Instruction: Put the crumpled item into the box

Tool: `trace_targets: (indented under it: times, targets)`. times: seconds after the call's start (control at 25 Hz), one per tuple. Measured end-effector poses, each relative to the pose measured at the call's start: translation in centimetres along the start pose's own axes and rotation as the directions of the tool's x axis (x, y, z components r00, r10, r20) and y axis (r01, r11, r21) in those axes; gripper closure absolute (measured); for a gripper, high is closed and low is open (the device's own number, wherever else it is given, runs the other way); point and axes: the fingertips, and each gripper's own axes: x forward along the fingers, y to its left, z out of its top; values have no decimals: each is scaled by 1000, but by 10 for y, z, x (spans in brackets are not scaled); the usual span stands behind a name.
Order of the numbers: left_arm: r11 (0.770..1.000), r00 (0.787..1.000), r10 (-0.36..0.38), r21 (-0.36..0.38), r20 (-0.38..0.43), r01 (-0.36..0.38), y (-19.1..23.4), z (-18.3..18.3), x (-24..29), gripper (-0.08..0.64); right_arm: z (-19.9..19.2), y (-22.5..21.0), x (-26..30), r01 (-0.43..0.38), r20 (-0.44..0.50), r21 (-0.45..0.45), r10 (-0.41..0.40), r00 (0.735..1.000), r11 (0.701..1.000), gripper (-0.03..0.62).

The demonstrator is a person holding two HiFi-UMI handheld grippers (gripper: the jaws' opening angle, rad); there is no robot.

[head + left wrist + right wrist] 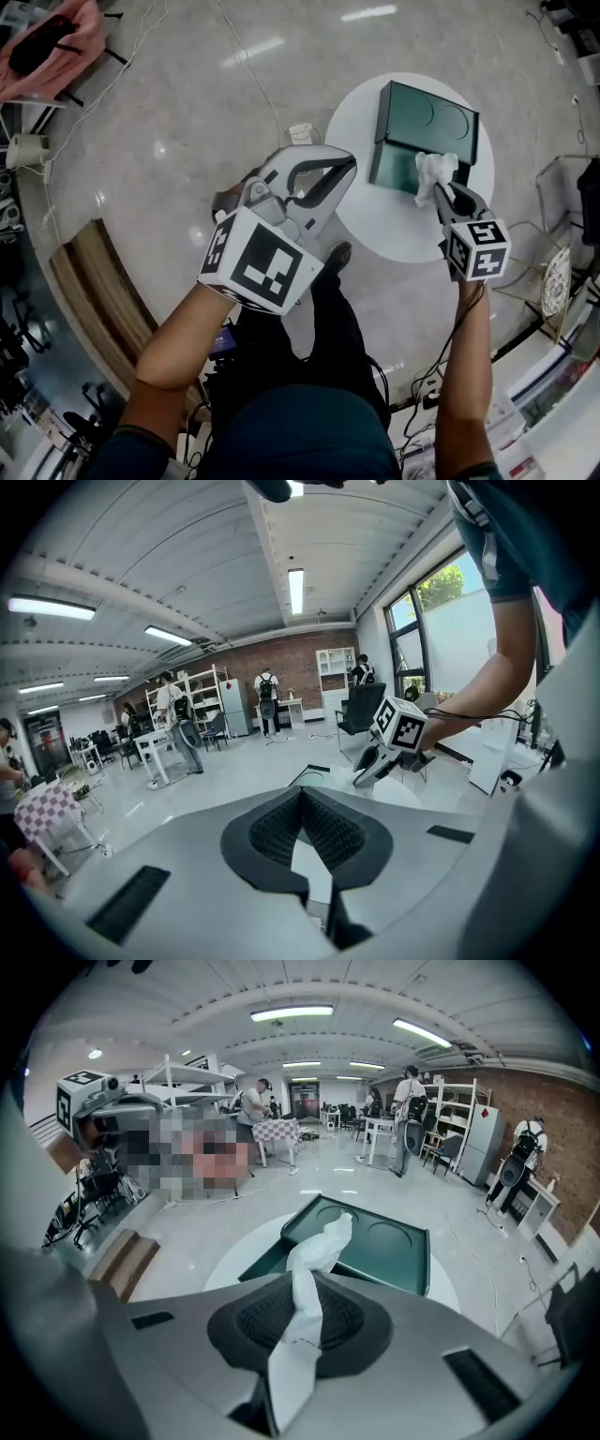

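Round white table (375, 230); the only thing on it is the box.

Box (427, 117): dark green, sitting toward the table's far side. A flat panel with two embossed circles is on top. A darker cavity shows under its near edge in the right gripper view. That cavity looks like the opening, but I can't confirm it from here.

Left gripper (350, 164): pads pressed together at the tips, nothing between them. It hangs off the table's left edge, well apart from the box, and has no job in this step.

Right gripper (439, 190): pinching the wad, angled down toward the box from the near-right side.

Wad (434, 171): white and crumpled, twisted into a strip. It is clamped between the right pads, with the loose end sticking out ahead of the tips. In the head view it overlaps the box's near-right corner. It is in the air and not inside yet.

Step, as I read it: pick is done, transport and approach are in progress, placement is not yet done.

Next move needs:
- Line the tips up with the cavity, not the circled panel.
- Get the free end past the rim.
- Only then spread the jaws.

Risk: the wad is light and may cling to a pad or snag on the edge.
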Motion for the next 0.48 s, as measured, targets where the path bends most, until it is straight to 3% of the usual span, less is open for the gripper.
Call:
trace_targets:
  times: [0.48]
  targets:
    - [1000, 999, -22, -17, -27, 22, -3, -39, 18, 541, -39, -18, 49, 22, -66, 77, -17, 998, 997, 525]
